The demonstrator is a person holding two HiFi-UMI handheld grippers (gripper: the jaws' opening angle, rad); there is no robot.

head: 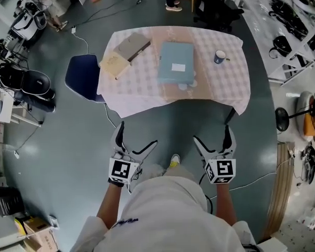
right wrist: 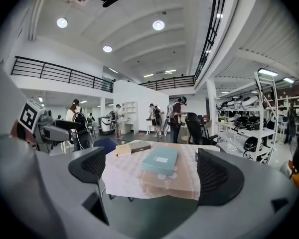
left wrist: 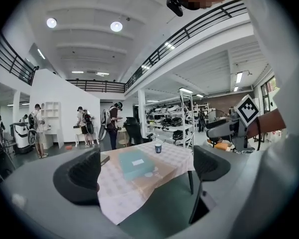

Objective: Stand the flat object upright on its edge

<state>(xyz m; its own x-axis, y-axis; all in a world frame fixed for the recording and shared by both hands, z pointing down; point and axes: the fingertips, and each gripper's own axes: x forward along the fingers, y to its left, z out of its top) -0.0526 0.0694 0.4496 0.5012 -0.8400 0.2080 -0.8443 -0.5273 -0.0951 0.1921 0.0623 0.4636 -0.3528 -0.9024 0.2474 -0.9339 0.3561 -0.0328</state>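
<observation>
A flat teal box [head: 176, 62] with a white label lies on its broad face in the middle of the cloth-covered table [head: 142, 96]. It also shows in the left gripper view as the teal box [left wrist: 135, 163] and in the right gripper view as the teal box [right wrist: 161, 159]. Both grippers hang over the floor, well short of the table's near edge, close to the person's body. My left gripper [head: 137, 134] [left wrist: 145, 171] is open and holds nothing. My right gripper [head: 212, 134] [right wrist: 154, 172] is open too, jaws wide apart and nothing between them.
A grey book [head: 132, 46] and a tan book [head: 114, 64] lie at the table's left end, and a dark mug [head: 219, 56] stands at its right. A blue chair [head: 83, 77] sits left of the table. A floor fan [head: 294, 114] stands at the right. People stand beyond the table.
</observation>
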